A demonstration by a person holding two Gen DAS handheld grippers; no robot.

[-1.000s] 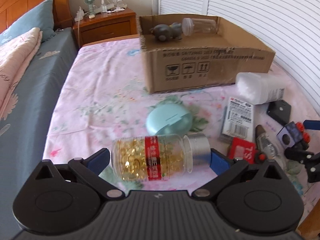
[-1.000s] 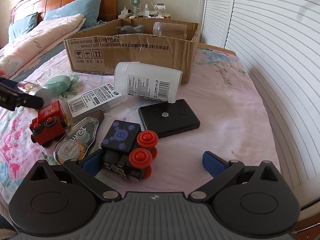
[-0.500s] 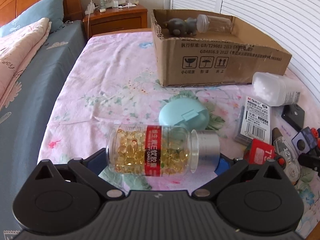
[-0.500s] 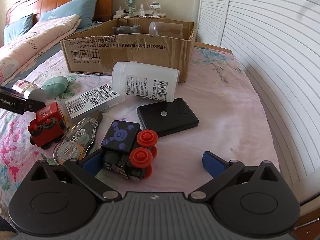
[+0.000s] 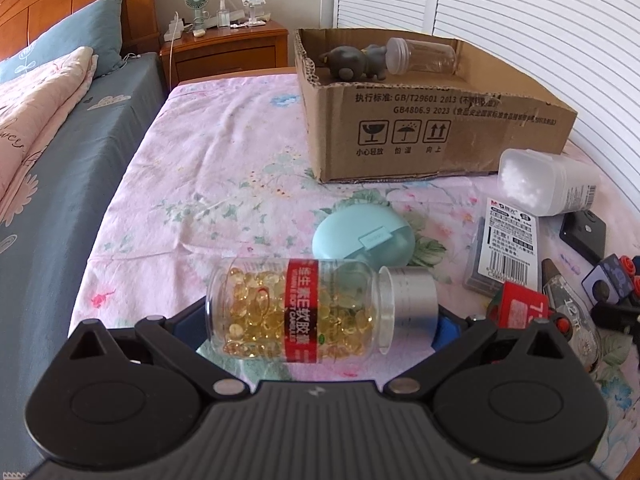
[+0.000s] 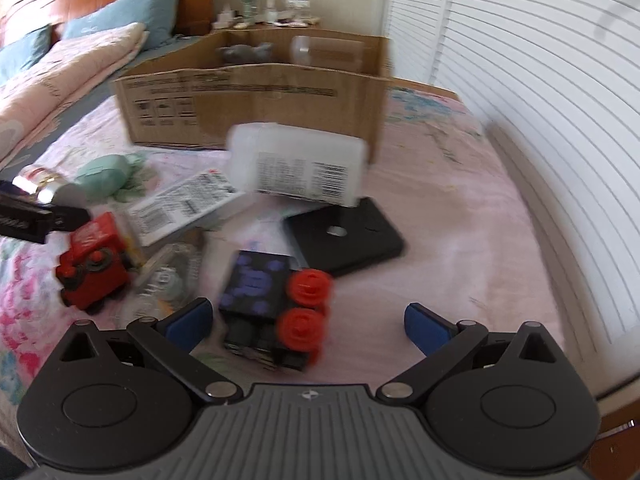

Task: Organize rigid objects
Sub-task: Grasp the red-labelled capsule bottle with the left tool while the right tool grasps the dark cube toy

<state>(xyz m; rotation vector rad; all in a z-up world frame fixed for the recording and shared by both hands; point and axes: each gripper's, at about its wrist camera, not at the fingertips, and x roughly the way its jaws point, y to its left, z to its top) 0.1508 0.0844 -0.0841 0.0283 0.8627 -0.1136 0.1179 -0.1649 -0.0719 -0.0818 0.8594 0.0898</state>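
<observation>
- Pink flowered bedding (image 5: 224, 184) fills the left wrist view, with a cardboard box (image 5: 436, 136) far ahead and to the right of the left tongs (image 5: 318, 322).
- Left tongs are closed endwise on the capsule bottle (image 5: 296, 314): one pad at its base, the other at the silver cap (image 5: 414, 300). It lies crosswise, tipped a little, lifted off the bedding.
- My judgement: the bottle is rigid, smooth, probably light, with loose capsules that shift. An end-to-end hold can pivot; a grip across the body would sit firmer.
- Just beyond the bottle lies a mint case (image 5: 362, 236); farther right, a white bottle (image 5: 548, 186).
- Louvred doors and bedding back the right wrist view, which is blurred.
- Right tongs (image 6: 308, 322) stand wide open, gripping nothing. The block toy with red wheels (image 6: 276, 304) sits between the pads, nearer the left pad; whether it touches I cannot tell.
- It looks hard and chunky; I'd pinch the flat block sides, since the wheels may roll.
- Left of it stands a red toy (image 6: 90, 260); ahead, a black slab (image 6: 344, 238).
</observation>
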